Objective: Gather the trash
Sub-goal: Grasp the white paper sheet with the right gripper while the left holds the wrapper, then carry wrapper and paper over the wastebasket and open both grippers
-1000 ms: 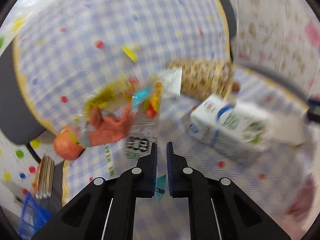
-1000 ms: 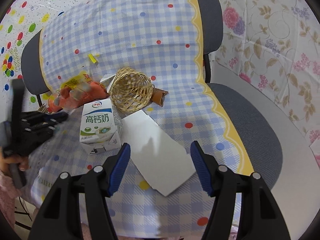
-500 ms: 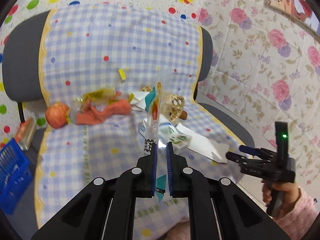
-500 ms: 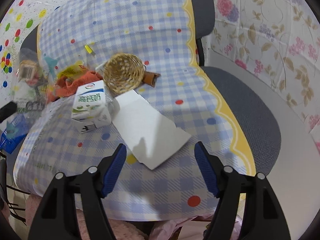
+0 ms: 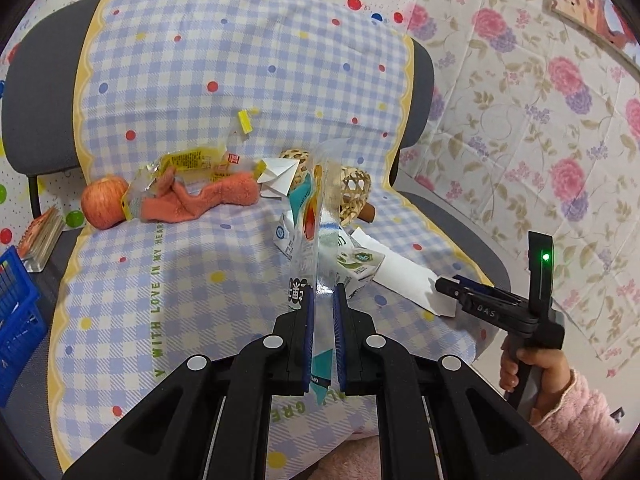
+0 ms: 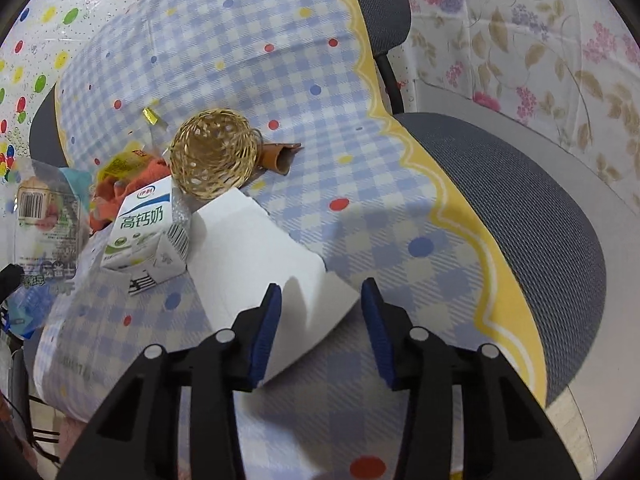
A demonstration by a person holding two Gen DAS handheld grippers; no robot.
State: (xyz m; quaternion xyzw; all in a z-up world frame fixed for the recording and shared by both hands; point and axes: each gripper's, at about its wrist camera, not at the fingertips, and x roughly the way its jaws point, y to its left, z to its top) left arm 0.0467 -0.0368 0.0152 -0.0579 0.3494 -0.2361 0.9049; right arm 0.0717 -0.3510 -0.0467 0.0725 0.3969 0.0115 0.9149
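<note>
The left hand-held gripper (image 5: 321, 300) is clamped on a clear plastic wrapper (image 5: 320, 216), which stands edge-on above its fingers and hides part of the milk carton (image 6: 146, 232) just beyond. Further ahead lies a wicker basket (image 6: 214, 158) tipped on its side – nothing shows inside – with a cardboard tube (image 6: 282, 156) touching it. To that gripper's left are an orange cloth (image 5: 200, 200) and an apple (image 5: 104, 206). The right hand-held gripper (image 6: 321, 300) gapes wide – holding nothing – over the near corner of a white paper sheet (image 6: 256, 248) on the chair's checked cover (image 6: 360, 208).

Black plastic claw (image 5: 321, 312), blue ribbed pads (image 6: 264, 328), silver screws; hand (image 5: 536, 364) bare-skinned, pink fuzzy sleeve (image 5: 580, 424).
</note>
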